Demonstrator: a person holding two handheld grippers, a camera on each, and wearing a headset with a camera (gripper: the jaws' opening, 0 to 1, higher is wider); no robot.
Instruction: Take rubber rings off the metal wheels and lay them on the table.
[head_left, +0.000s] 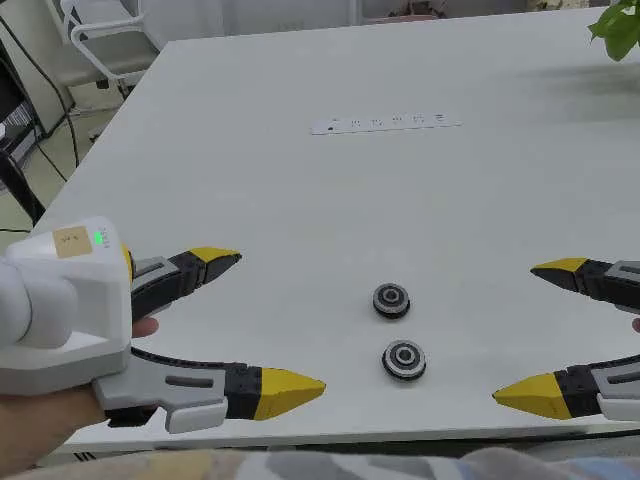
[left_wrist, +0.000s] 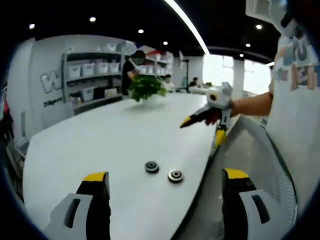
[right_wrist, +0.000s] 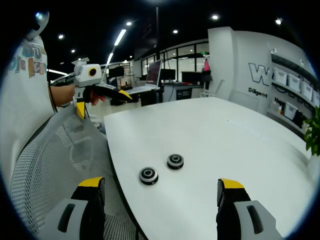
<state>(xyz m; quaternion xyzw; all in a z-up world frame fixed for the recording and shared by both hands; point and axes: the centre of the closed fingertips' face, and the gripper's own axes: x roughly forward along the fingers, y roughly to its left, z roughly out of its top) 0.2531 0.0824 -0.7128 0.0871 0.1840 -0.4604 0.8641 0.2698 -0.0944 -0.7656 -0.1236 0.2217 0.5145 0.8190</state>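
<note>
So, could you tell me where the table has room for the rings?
Bare: from the far wheel to the white strip, and from the wheels to the left gripper and right gripper. Crowded: between far and near wheel.

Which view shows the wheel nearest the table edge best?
Head view: it looks down on that wheel, so its whole round face reads clearly. The right gripper view shows the wheel at a slant and a bit smaller. The left gripper view shows the wheel smallest and blurry.
</note>
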